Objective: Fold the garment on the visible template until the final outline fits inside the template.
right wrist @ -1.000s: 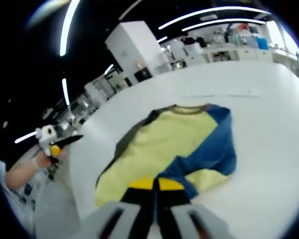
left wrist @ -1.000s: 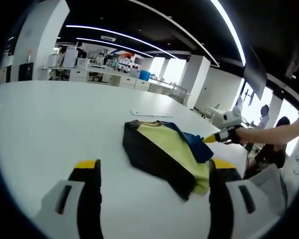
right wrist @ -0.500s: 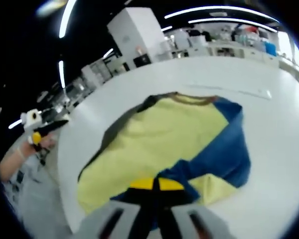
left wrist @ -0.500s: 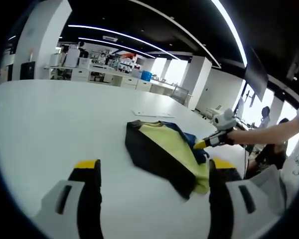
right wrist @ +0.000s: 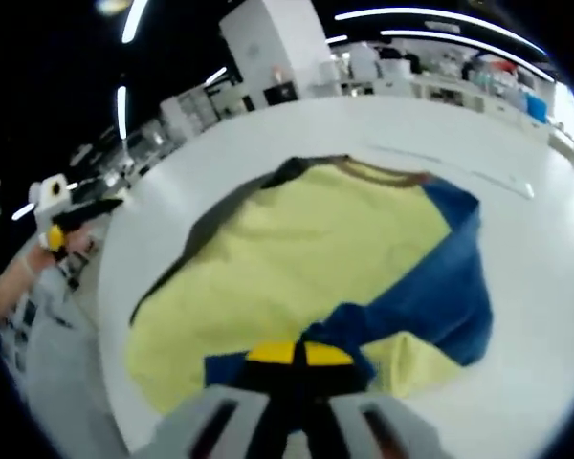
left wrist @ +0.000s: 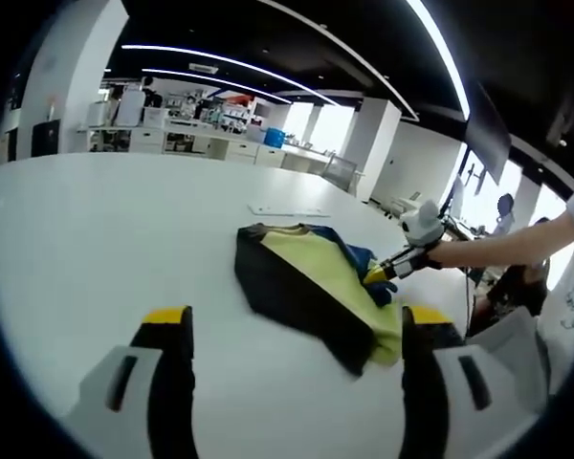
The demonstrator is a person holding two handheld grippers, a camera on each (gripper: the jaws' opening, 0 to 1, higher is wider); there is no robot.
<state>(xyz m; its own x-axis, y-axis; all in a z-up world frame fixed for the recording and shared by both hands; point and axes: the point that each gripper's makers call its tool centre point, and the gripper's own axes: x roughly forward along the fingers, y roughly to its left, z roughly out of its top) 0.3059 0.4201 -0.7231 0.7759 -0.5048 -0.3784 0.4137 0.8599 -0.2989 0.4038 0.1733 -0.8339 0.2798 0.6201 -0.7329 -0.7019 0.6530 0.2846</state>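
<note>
Now the right gripper (right wrist: 294,352) has its jaws pinched together on the blue sleeve (right wrist: 430,296) of the shirt (left wrist: 311,287), which lies on the white table (left wrist: 96,239). Meanwhile the left gripper (left wrist: 297,325) hangs spread wide and empty short of the shirt, and a thin white strip (left wrist: 289,210) lies on the table beyond the collar.

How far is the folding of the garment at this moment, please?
Done: the garment lies on the white table with its black side already turned in. In hand: the right gripper is shut on the blue sleeve and holds it over the yellow front. The left gripper is open and apart from the cloth. Left: laying the sleeve down and the further folds. I cannot make out the template outline.
</note>
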